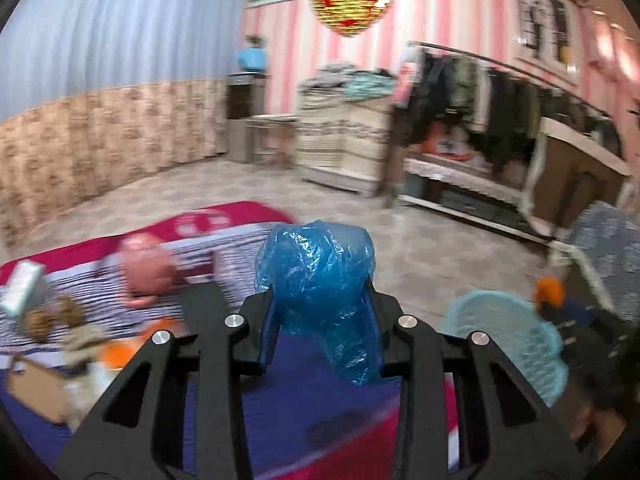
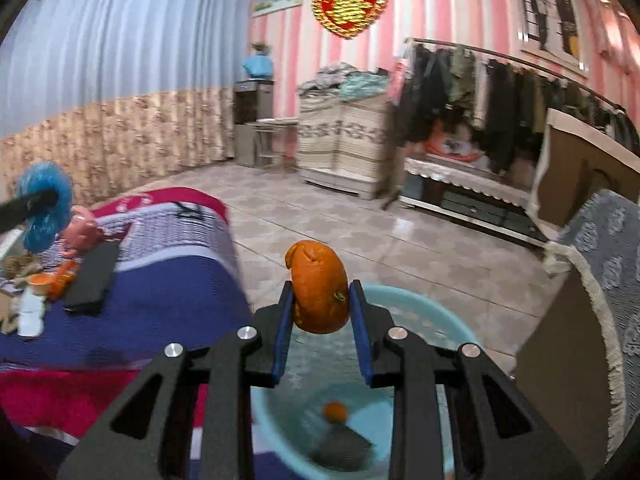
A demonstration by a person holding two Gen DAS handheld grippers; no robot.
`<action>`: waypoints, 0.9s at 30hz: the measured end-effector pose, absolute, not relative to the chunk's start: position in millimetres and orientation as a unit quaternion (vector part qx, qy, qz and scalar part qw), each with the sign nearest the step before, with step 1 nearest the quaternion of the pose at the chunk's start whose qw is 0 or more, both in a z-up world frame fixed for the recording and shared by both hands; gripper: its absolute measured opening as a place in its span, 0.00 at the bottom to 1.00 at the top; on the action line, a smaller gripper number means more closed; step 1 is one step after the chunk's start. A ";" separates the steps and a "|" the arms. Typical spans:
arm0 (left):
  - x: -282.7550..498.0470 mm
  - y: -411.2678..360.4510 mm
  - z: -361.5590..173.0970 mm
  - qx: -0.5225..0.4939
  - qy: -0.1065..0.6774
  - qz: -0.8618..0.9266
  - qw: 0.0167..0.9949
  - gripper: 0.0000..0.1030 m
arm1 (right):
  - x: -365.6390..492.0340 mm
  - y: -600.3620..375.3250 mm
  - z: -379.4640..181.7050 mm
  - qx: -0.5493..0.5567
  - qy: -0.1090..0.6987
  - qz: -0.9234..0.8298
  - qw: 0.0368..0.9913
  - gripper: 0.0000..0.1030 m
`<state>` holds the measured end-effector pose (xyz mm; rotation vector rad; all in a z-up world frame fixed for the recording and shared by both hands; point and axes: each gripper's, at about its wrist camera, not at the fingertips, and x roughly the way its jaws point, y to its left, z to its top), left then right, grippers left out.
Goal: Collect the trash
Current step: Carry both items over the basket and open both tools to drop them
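My left gripper is shut on a crumpled blue plastic bag and holds it above the blue-and-red blanket; the bag also shows at the far left of the right wrist view. My right gripper is shut on an orange peel and holds it over the light blue basket. Another piece of orange peel and a dark scrap lie in the basket. The basket also shows at the right of the left wrist view, with the peel above it.
On the blanket lie a pink toy, a black flat object, orange bits, a white item, brown scraps and a cardboard box. A covered chair stands right of the basket. Cabinets and a clothes rack line the far wall.
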<state>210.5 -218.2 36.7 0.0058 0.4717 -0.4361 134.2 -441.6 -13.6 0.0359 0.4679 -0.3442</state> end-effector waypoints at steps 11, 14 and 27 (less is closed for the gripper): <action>188.5 -391.2 13.2 0.074 0.239 -0.322 0.913 0.33 | 90.7 -530.8 -19.6 0.074 0.216 -0.265 0.937 0.27; 189.6 -413.3 -1.8 0.085 0.255 -0.327 0.906 0.33 | 86.8 -542.9 -24.3 0.079 0.222 -0.276 0.932 0.27; 210.5 -418.7 -52.5 0.134 0.289 -0.333 0.887 0.47 | 108.0 -546.6 -48.8 0.115 0.249 -0.273 0.922 0.27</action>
